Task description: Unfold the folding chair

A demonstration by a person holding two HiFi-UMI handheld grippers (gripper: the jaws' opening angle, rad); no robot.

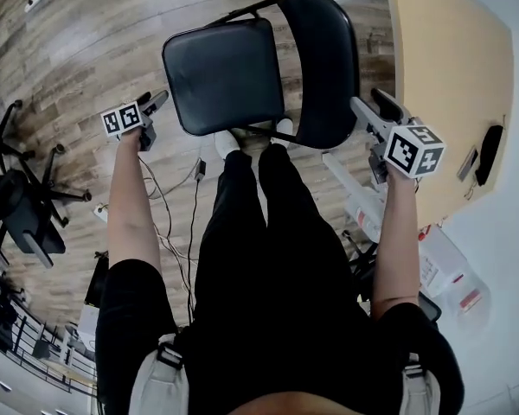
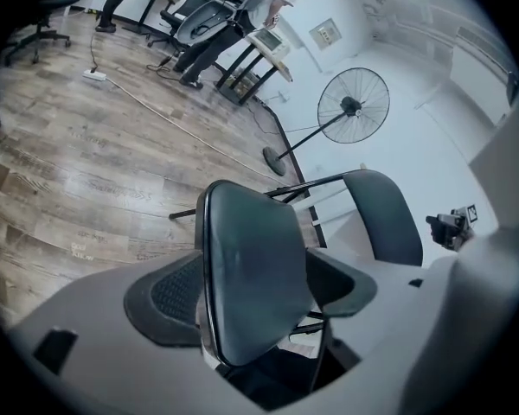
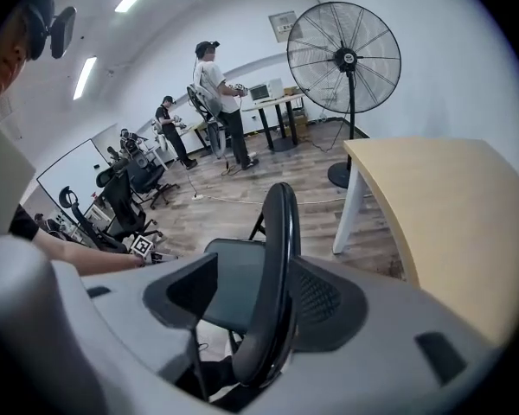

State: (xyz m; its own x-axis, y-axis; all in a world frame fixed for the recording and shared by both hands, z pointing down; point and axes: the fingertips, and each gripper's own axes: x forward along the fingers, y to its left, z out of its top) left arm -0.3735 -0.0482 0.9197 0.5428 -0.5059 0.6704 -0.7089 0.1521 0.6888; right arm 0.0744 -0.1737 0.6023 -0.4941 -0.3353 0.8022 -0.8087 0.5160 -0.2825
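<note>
The black folding chair stands opened on the wood floor just ahead of my feet, its padded seat point(image 1: 225, 72) level and its backrest point(image 1: 324, 67) to the right. My left gripper point(image 1: 154, 102) hangs open off the seat's left edge, not touching it. My right gripper point(image 1: 370, 112) is open next to the backrest's right edge. In the left gripper view the seat point(image 2: 255, 266) shows past the spread jaws of the left gripper point(image 2: 255, 290), with the backrest point(image 2: 385, 214) behind. In the right gripper view the backrest point(image 3: 277, 258) appears edge-on beyond the right gripper point(image 3: 259, 294), which holds nothing.
A light wooden table point(image 1: 450, 59) stands close on the right of the chair. A pedestal fan point(image 3: 344, 57) is behind it. Office chairs point(image 1: 26, 206) stand at left, cables point(image 1: 190, 188) trail on the floor, boxes point(image 1: 441, 266) lie at lower right. Two people point(image 3: 216, 85) stand far back.
</note>
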